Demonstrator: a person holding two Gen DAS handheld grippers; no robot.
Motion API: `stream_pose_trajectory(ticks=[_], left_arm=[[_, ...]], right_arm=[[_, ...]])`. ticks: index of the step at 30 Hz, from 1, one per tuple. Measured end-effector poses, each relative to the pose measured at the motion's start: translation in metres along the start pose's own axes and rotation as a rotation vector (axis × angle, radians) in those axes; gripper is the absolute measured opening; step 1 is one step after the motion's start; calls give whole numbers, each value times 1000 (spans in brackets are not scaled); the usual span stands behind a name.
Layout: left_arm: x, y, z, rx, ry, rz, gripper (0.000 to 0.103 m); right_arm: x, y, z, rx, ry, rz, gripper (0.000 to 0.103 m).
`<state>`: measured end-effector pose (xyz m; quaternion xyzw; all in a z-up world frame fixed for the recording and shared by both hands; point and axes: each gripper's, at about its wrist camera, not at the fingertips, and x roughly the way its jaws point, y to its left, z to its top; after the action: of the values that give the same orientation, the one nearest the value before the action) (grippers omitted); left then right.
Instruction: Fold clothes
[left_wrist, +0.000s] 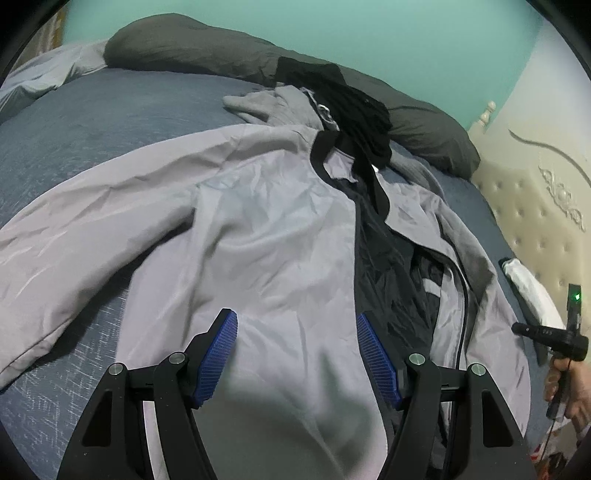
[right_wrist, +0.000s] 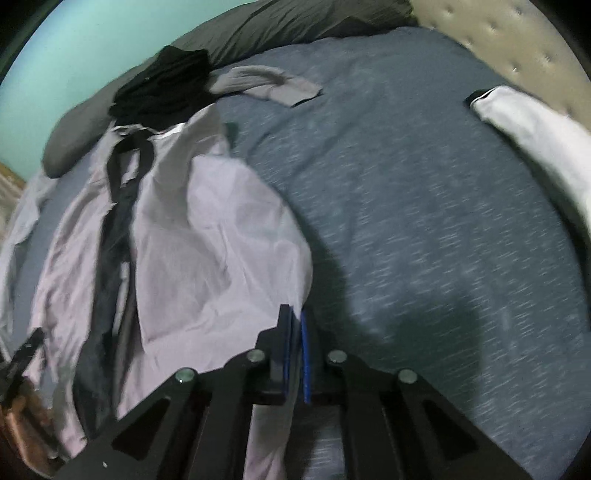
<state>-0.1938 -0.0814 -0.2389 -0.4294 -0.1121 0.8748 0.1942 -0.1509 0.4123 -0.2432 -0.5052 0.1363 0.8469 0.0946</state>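
Blue-padded jaws of the left gripper (left_wrist: 297, 354) sit spread wide right over the front panel of the grey jacket (left_wrist: 258, 229), nothing between them, so that side isn't holding anything. From the left wrist view the jacket is lying face-up on the bed (left_wrist: 92, 122), unzipped with the dark lining showing down the middle, one sleeve flung out to the left and the other side rumpled. No fold made yet as far as I can see. A black garment (left_wrist: 354, 107) is heaped by the collar near the dark pillow (left_wrist: 192, 44), also unfolded.

Over on the right wrist view, the right gripper (right_wrist: 295, 354) has its jaws pressed together at the jacket's outer edge. It's blurry, but it looks like they're pinching a bit of the grey fabric there. A white garment (right_wrist: 535, 136) lies well apart near the headboard (right_wrist: 498, 33).

So basically just starting: jacket spread out, one edge grabbed, all the actual folding left to do, plus the other pieces.
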Motion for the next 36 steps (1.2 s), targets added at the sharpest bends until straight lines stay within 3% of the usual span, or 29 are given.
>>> stream_pose_trajectory(ticks=[7, 11, 12, 14, 21, 23, 27, 31, 33, 36], left_arm=[[-1, 9, 2, -21, 1, 3, 71], [0, 7, 2, -13, 4, 2, 71], [0, 5, 2, -9, 5, 2, 71], [1, 3, 1, -2, 7, 1, 71], [0, 2, 0, 2, 3, 10, 71], [2, 3, -1, 1, 11, 9, 71], [2, 1, -2, 15, 13, 8, 71], [0, 1, -1, 16, 6, 10, 71], [0, 2, -1, 12, 6, 8, 71], [0, 3, 0, 8, 5, 6, 71]], right_arm=[[2, -39, 20, 88, -2, -88, 3], [-4, -42, 19, 156, 2, -30, 8], [-6, -34, 17, 132, 11, -6, 23], [-9, -14, 10, 68, 33, 46, 43], [12, 70, -9, -157, 165, 153, 51], [19, 89, -16, -218, 185, 124, 53], [35, 112, -24, -245, 214, 118, 53], [57, 122, -28, -280, 248, 42, 52], [60, 122, -31, -290, 239, 19, 29], [56, 117, -30, -292, 220, 30, 9]])
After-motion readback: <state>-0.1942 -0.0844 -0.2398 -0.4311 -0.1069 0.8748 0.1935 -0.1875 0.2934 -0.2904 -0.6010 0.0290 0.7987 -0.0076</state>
